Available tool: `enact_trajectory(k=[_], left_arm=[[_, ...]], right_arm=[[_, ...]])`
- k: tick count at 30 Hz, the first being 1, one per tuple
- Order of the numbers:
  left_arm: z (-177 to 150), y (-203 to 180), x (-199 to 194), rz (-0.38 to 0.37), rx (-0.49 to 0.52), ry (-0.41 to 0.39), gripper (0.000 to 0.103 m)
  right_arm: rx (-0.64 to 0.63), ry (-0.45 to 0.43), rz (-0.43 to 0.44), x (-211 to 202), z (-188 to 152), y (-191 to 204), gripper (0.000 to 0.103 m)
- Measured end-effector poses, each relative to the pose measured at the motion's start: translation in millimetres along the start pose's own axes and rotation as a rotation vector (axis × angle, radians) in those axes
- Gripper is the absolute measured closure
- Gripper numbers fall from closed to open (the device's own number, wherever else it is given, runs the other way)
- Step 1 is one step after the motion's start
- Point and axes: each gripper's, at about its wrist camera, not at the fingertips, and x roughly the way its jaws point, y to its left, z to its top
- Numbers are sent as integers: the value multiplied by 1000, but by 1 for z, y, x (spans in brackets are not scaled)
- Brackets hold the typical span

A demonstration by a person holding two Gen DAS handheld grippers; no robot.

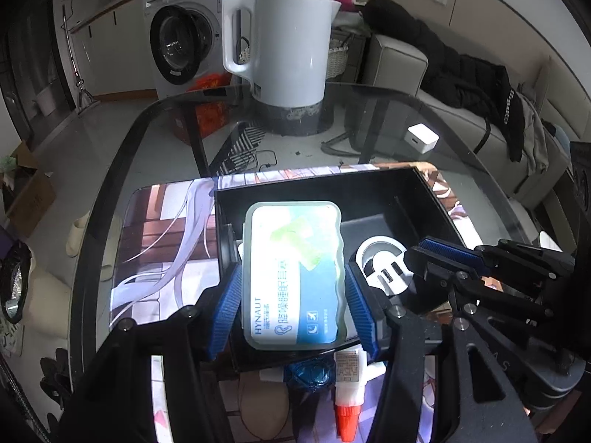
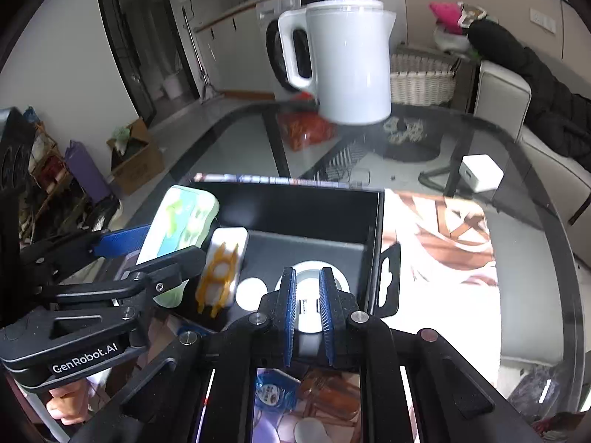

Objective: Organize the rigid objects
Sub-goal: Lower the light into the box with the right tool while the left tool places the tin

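Note:
My left gripper (image 1: 293, 277) is shut on a pale green HYNAUT earplug box (image 1: 293, 273) and holds it over the left part of a black open box (image 1: 317, 182). The green box also shows in the right wrist view (image 2: 177, 229). My right gripper (image 2: 306, 280) is shut on a white USB charger (image 2: 308, 315) that sits low inside the black box (image 2: 295, 203). The charger shows in the left wrist view (image 1: 384, 273), next to the right gripper's fingers (image 1: 452, 251). A white case with an orange part (image 2: 221, 265) lies in the box beside the charger.
A white kettle (image 1: 282, 44) stands on the glass table (image 1: 155, 110) behind the black box. A small white cube adapter (image 1: 421, 138) lies at the right. A glue bottle with a red cap (image 1: 347, 387) and a blue object (image 1: 308, 374) lie near me on the printed mat (image 1: 166, 243).

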Motion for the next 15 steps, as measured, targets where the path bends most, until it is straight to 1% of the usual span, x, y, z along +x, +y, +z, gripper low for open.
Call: enact_trajectory(k=[2, 9, 15], left_arm=[[0, -3, 3, 2, 1, 14, 48], [1, -2, 4, 23, 12, 22, 48], [2, 1, 3, 6, 7, 22, 47]], right_arm=[[-5, 11, 2, 1, -1, 1, 90], [-16, 33, 11, 4, -4, 6, 90], [-10, 30, 19, 1, -2, 5, 90]])
